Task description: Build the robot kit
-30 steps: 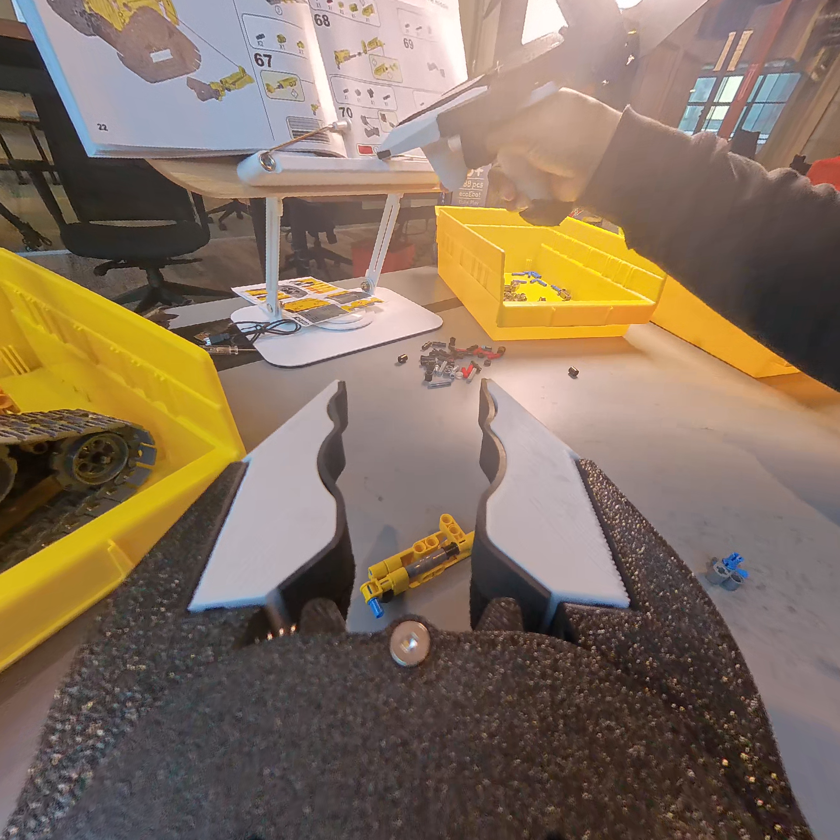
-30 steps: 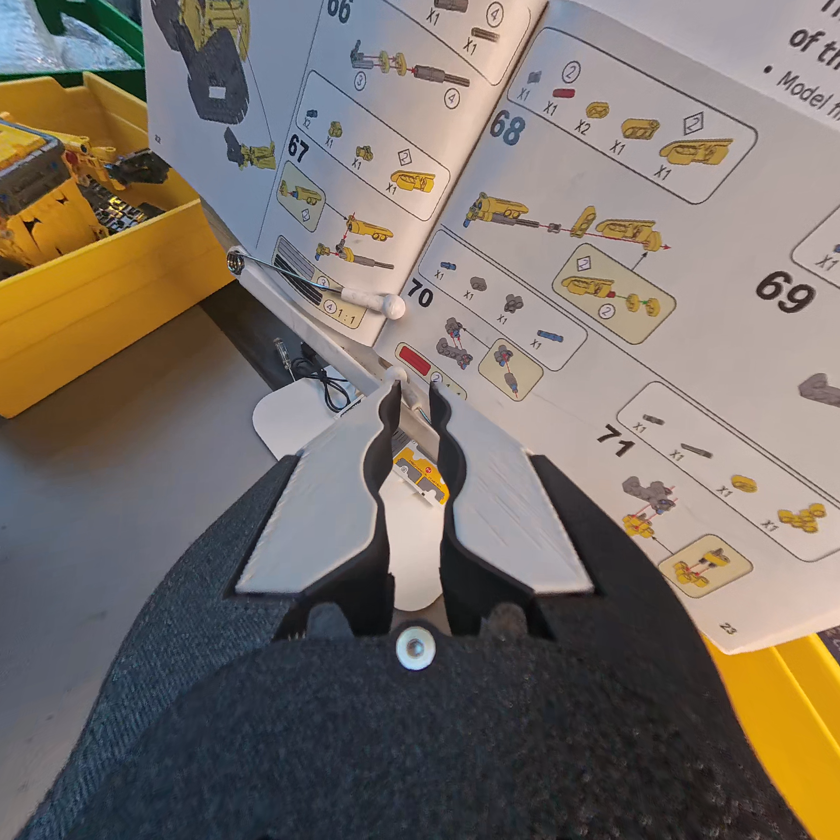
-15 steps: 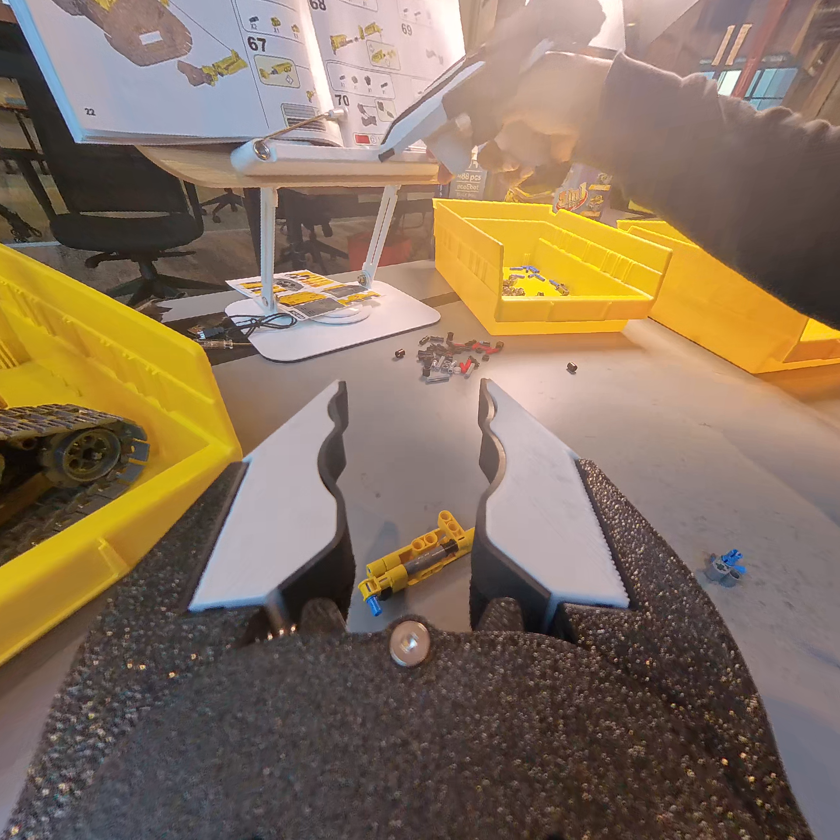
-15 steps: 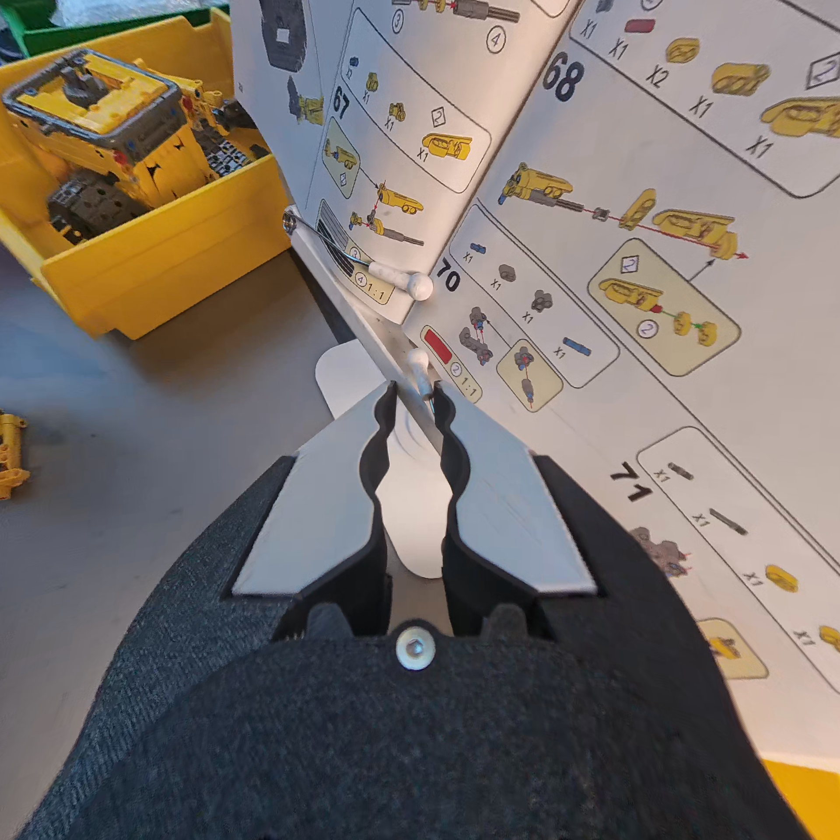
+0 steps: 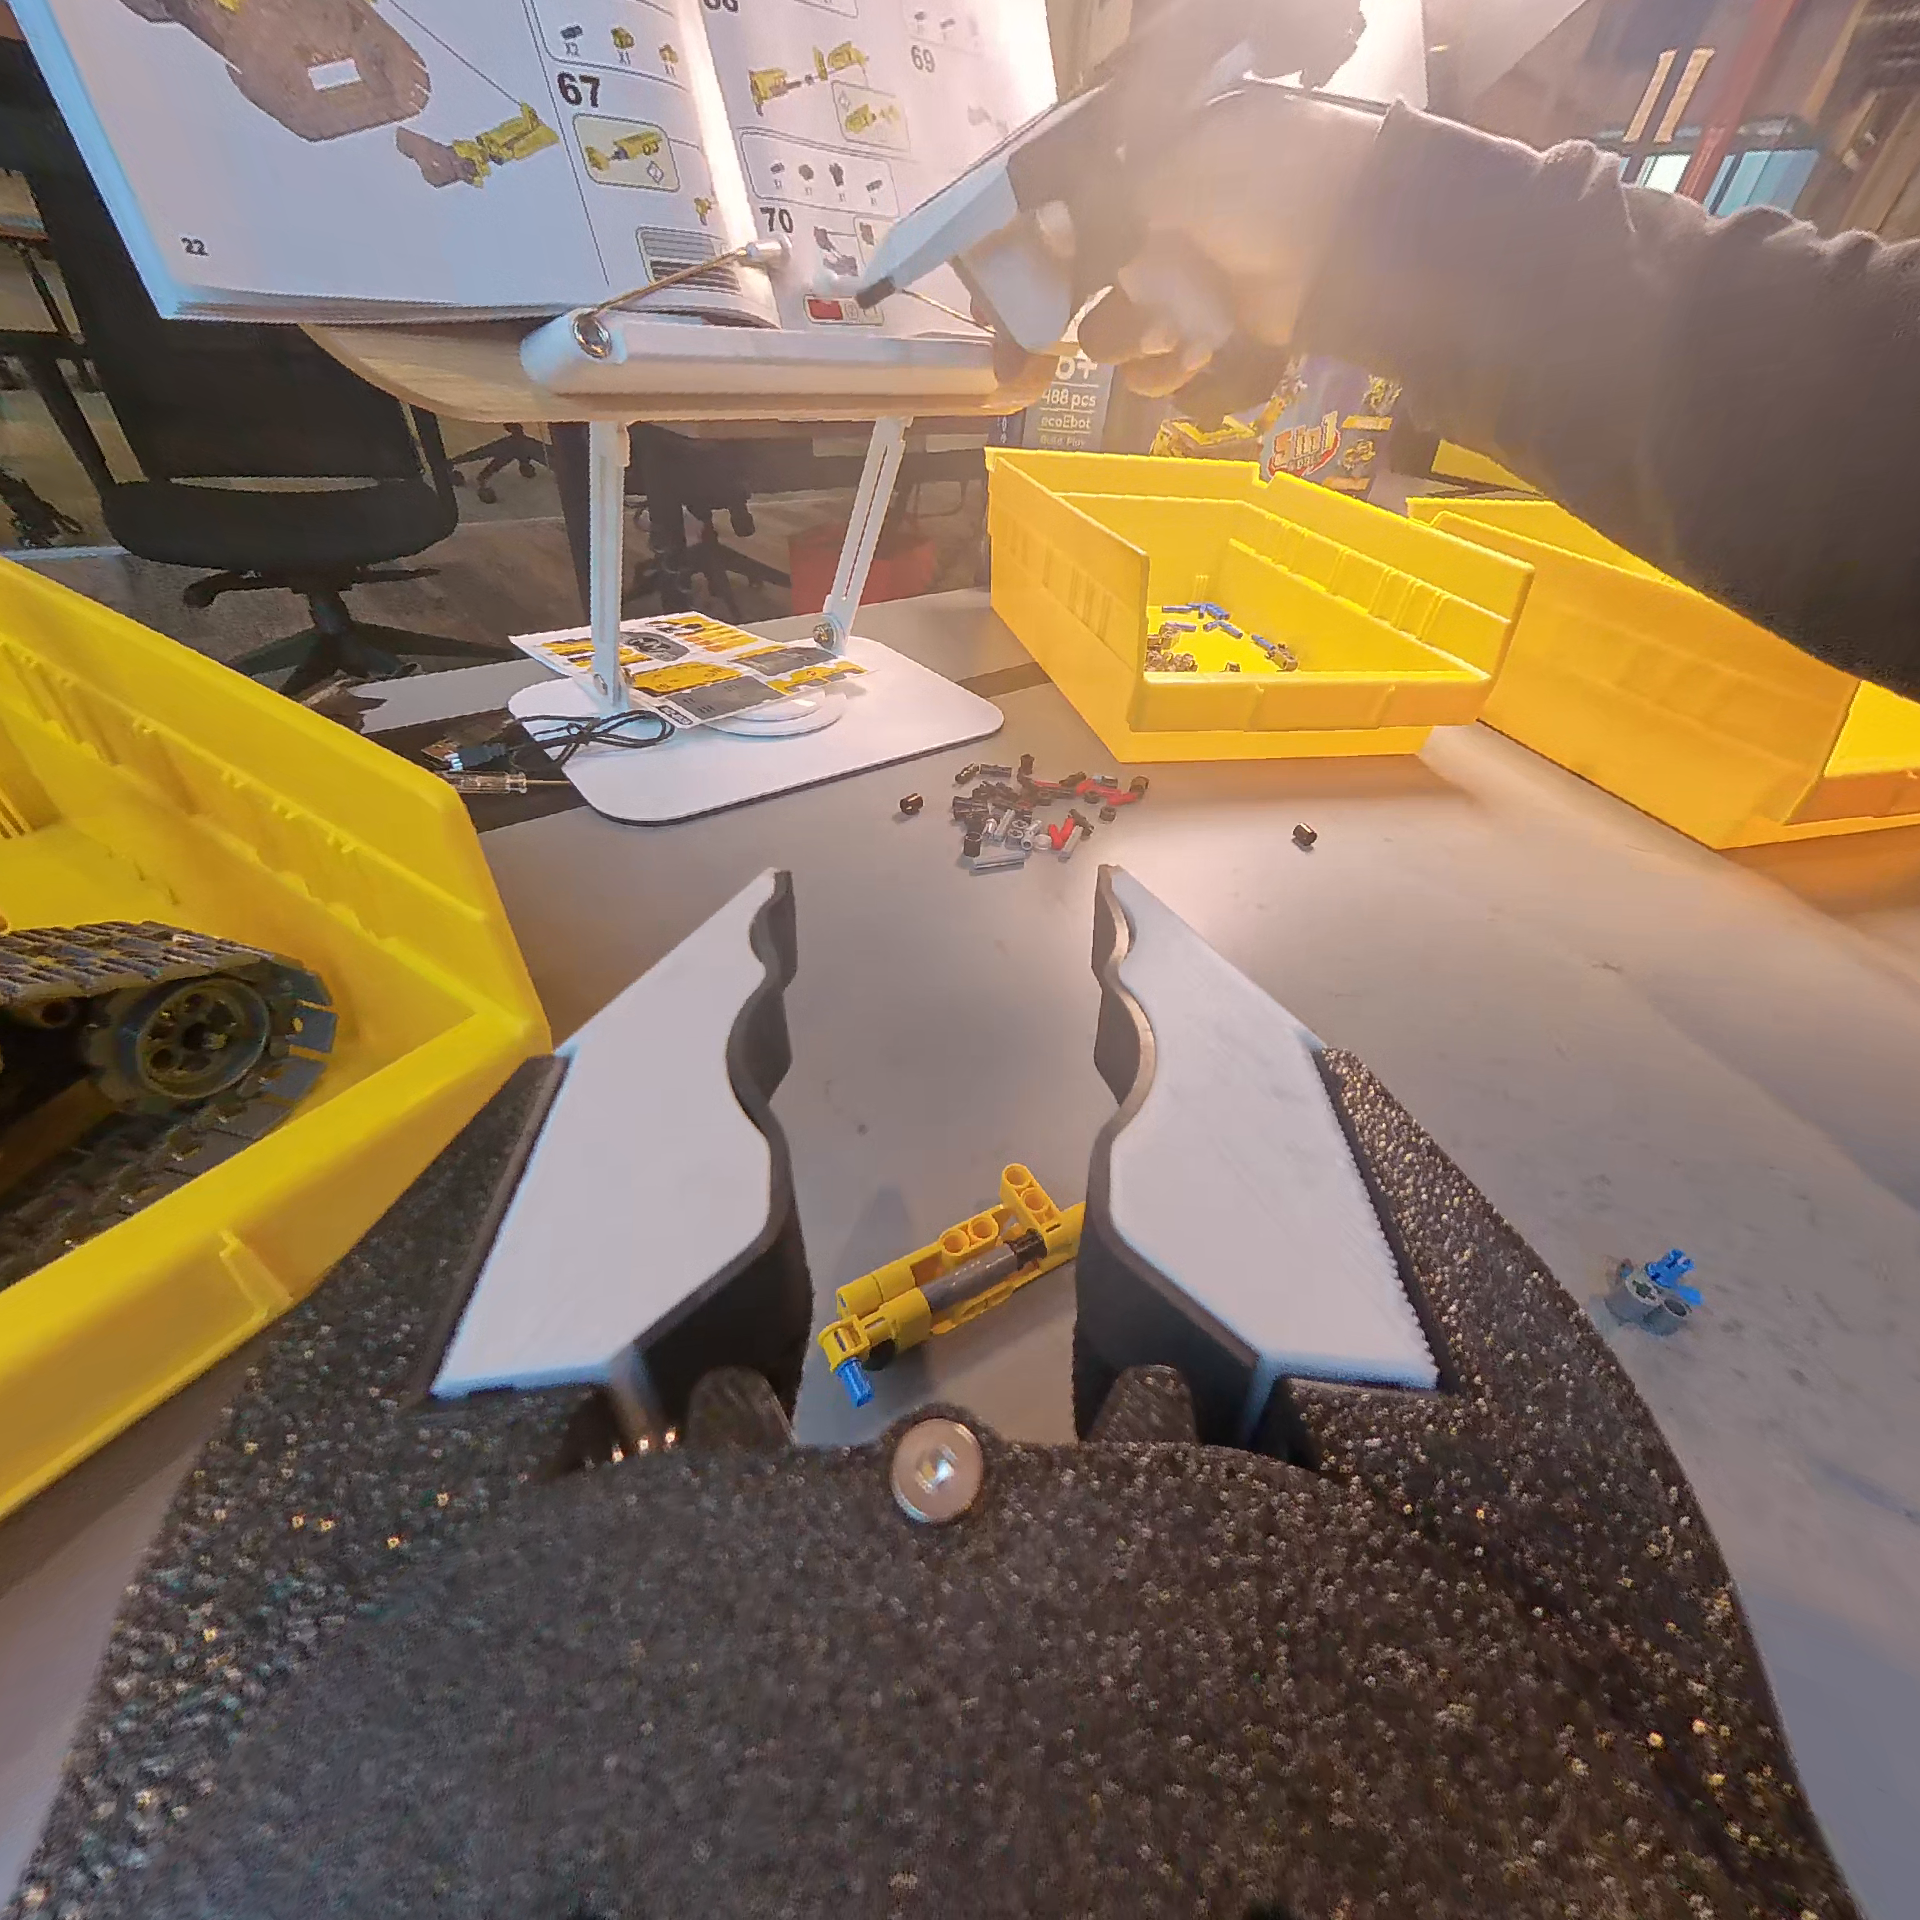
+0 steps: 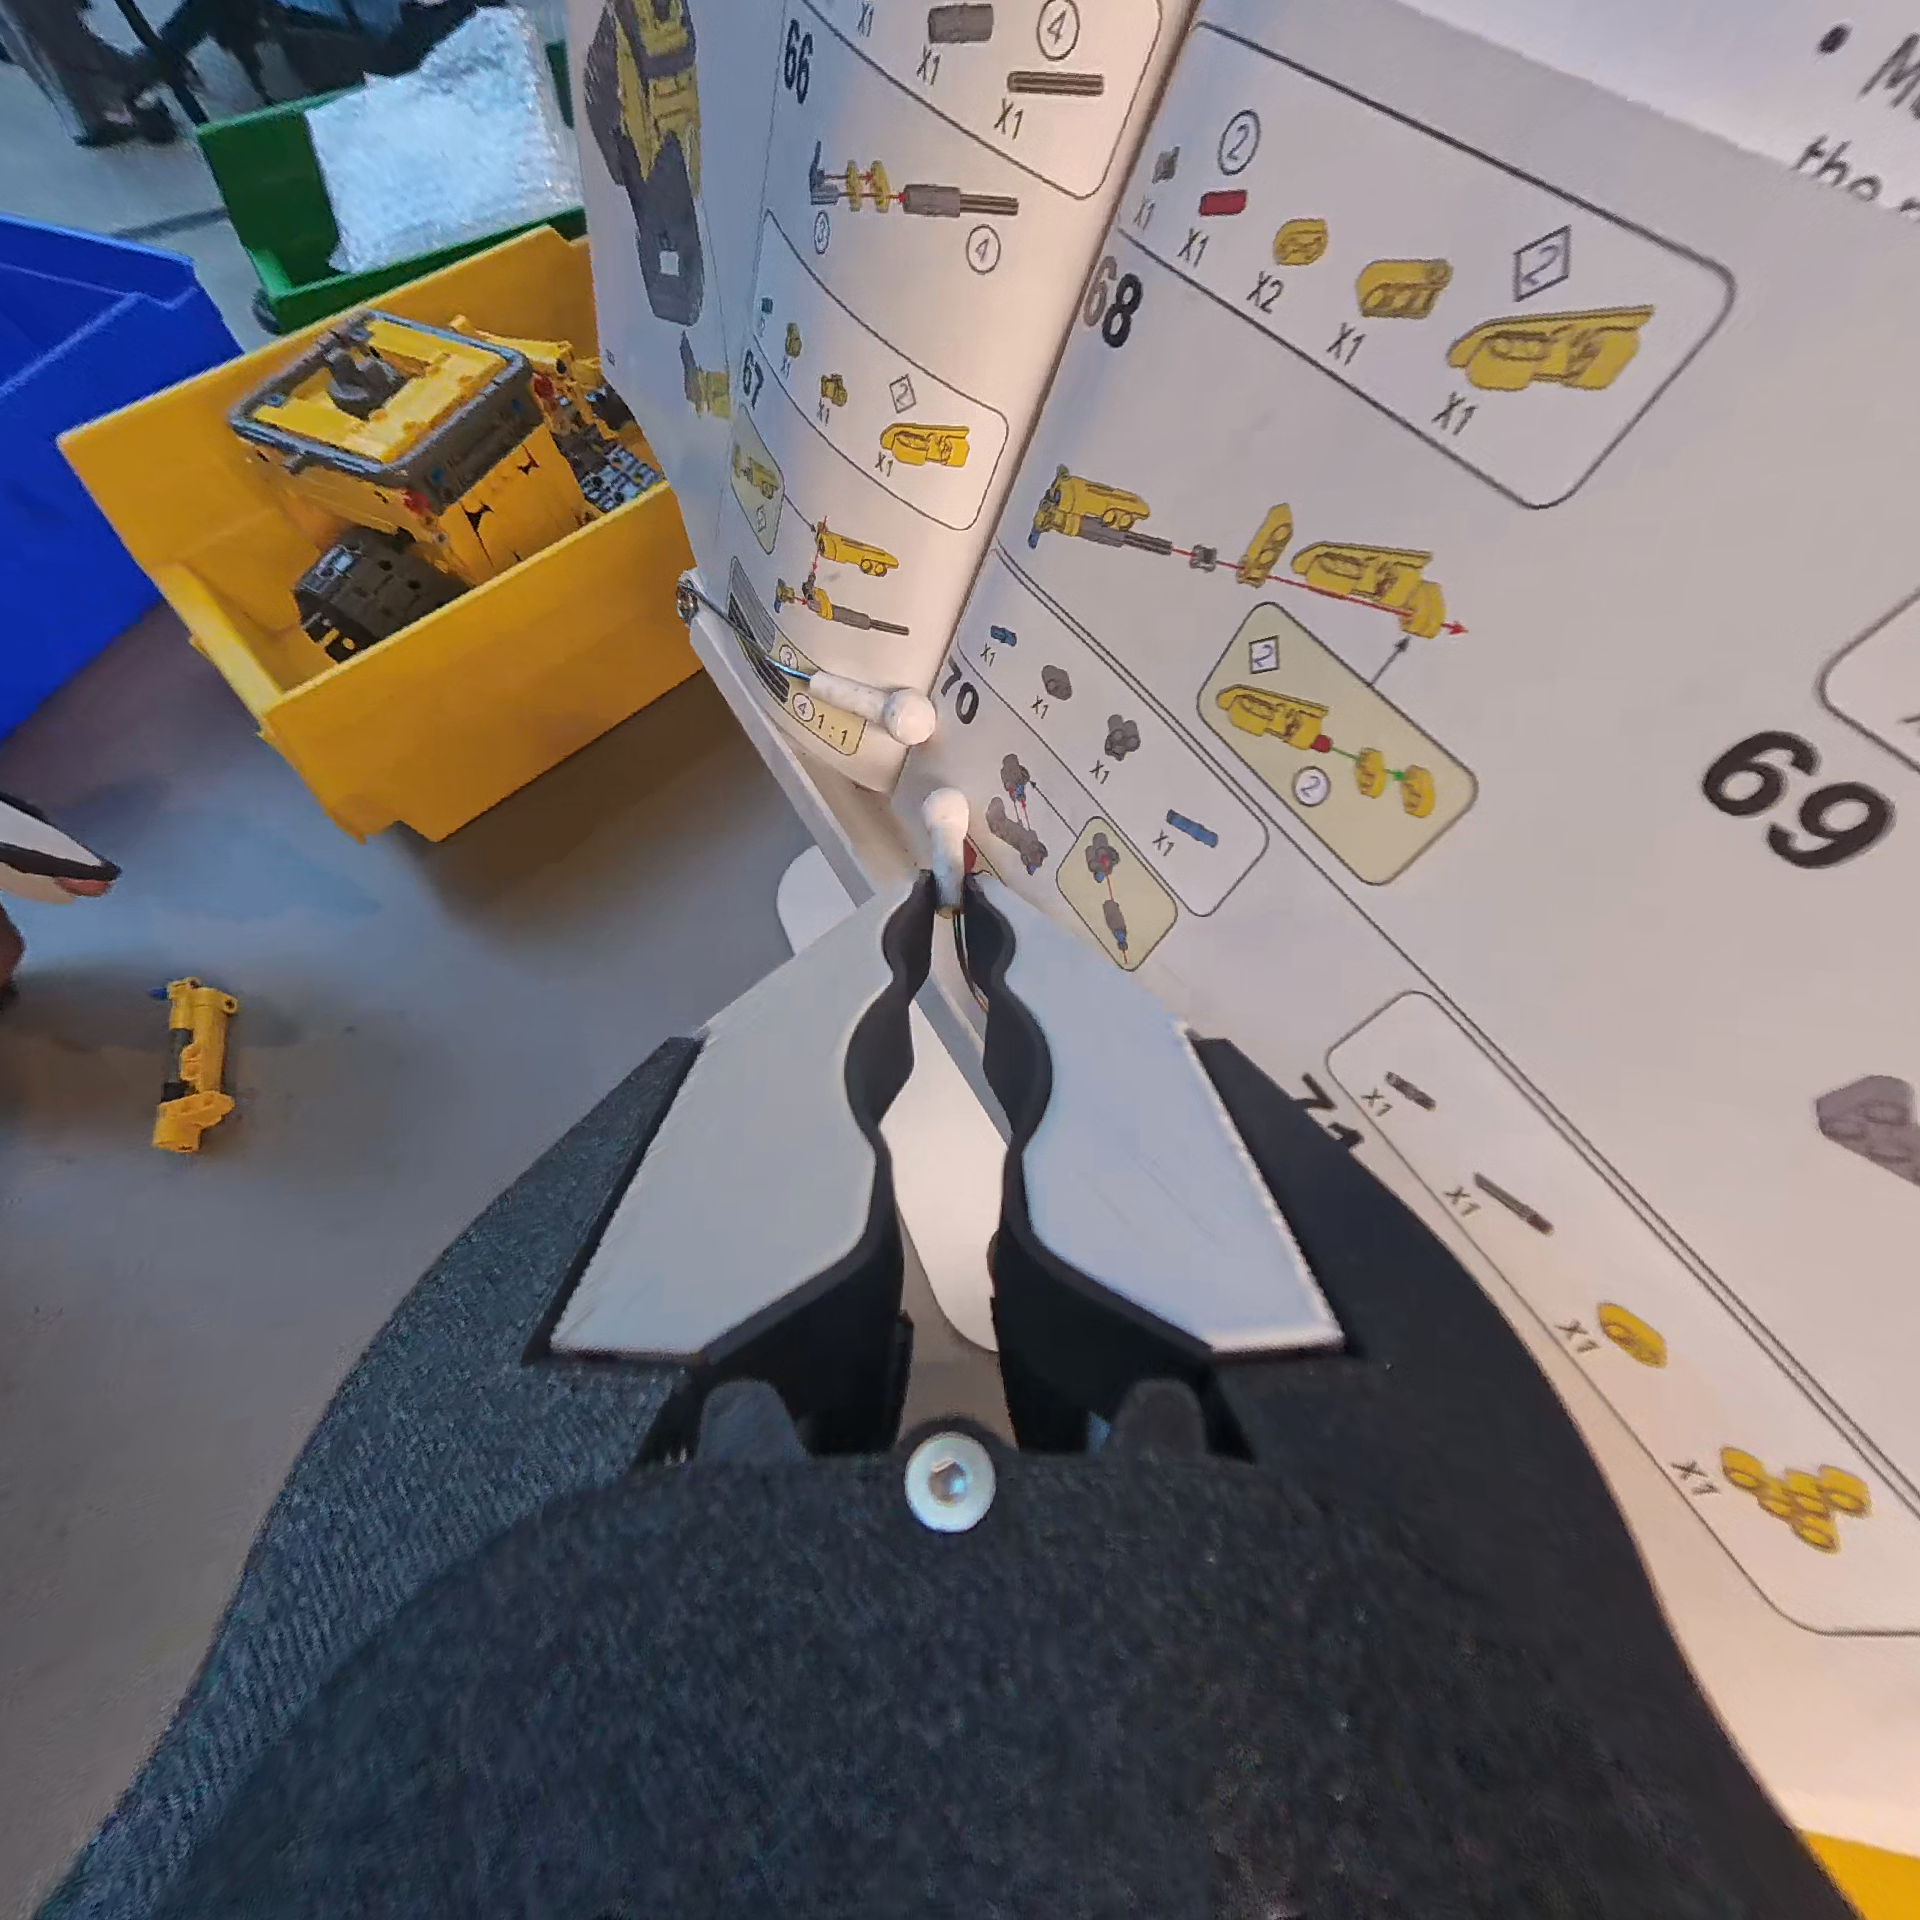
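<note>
My left gripper [image 5: 940, 883] is open and empty, low over the grey table. A small yellow brick assembly with a grey core and a blue pin [image 5: 956, 1273] lies on the table between its fingers; it also shows in the right wrist view [image 6: 192, 1060]. My right gripper [image 6: 945, 899] is up at the open instruction booklet [image 6: 1351, 520] on a white stand [image 5: 769, 364]. Its tips are shut on the right white-tipped wire page holder [image 6: 945, 826] at the booklet's lower edge. In the left wrist view that gripper [image 5: 883, 286] is held by a hand in a dark sleeve.
A yellow bin [image 5: 312, 862] on the left holds a tracked yellow model [image 6: 395, 436]. A pile of small parts [image 5: 1039, 810] lies ahead, a yellow parts bin [image 5: 1247, 717] behind it, and a blue-grey piece [image 5: 1652, 1294] on the right. A blue bin [image 6: 62, 416] stands far left. Some 30 cm of space lies between my two pairs of fingers.
My right gripper has moved in along the booklet's lower edge and closed its tips on the right page holder. My left gripper has stayed open over the yellow assembly.
</note>
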A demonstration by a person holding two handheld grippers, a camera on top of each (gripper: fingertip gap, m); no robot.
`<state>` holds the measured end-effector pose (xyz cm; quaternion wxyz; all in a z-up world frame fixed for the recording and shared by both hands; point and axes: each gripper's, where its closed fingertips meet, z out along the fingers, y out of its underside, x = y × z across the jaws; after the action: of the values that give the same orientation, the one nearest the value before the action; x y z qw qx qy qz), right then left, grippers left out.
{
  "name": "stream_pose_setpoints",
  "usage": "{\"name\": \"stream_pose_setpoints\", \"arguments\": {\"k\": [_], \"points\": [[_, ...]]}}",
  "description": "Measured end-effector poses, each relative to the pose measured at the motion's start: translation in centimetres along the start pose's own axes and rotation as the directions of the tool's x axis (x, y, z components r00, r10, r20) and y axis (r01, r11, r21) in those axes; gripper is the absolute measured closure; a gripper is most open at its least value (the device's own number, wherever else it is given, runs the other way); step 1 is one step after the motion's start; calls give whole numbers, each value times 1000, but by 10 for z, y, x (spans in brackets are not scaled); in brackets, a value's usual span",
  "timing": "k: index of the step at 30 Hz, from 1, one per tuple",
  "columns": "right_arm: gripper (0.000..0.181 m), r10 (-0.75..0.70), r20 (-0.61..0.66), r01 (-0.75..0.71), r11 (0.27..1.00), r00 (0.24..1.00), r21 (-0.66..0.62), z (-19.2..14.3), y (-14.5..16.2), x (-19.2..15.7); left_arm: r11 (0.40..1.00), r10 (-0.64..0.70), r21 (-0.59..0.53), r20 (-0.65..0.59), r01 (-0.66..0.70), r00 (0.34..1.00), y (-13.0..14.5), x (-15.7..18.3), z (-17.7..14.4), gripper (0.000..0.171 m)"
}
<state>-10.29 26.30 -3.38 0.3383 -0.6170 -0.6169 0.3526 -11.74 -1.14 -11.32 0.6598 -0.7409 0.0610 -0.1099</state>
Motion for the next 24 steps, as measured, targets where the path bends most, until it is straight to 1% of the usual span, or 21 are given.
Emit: {"name": "stream_pose_setpoints", "arguments": {"k": [3, 8, 11, 13, 15, 17, 20, 22, 24], "points": [[176, -63, -49, 62, 998, 997, -22, 2, 3, -1, 1000, 1, -1, 0, -1, 1000, 0, 0, 0, 115], [175, -106, -96, 104, 994, 990, -17, 2, 4, 0, 1000, 1, -2, 1, -1, 1000, 0, 0, 0, 115], [168, -113, -106, 114, 993, 988, 6, 0, 3, -4, 1000, 2, -1, 4, -2, 1000, 0, 0, 0, 115], [165, -117, -126, 124, 991, 985, 53, -4, -2, -7, 1000, 3, 2, 9, -3, 1000, 0, -1, 0, 115], [163, -106, -154, 126, 983, 982, 130, -11, -9, -11, 1000, 4, 2, 11, -4, 1000, 0, -1, 0, 115], [160, -92, -221, 139, 968, 971, 208, -20, -16, -11, 1000, 5, 2, 11, -5, 1000, 0, -1, 0, 115], [153, -33, -345, 150, 936, 938, 320, -32, -23, -6, 1000, 9, 1, 9, -9, 1000, 0, 0, 0, 115], [153, 11, -416, 163, 910, 909, 380, -37, -25, -6, 1000, 11, -1, 9, -11, 1000, 0, 0, 1, 115], [162, 43, -487, 180, 898, 872, 401, -38, -23, -3, 1000, 12, -1, 10, -12, 1000, 0, 0, 1, 115]]}}
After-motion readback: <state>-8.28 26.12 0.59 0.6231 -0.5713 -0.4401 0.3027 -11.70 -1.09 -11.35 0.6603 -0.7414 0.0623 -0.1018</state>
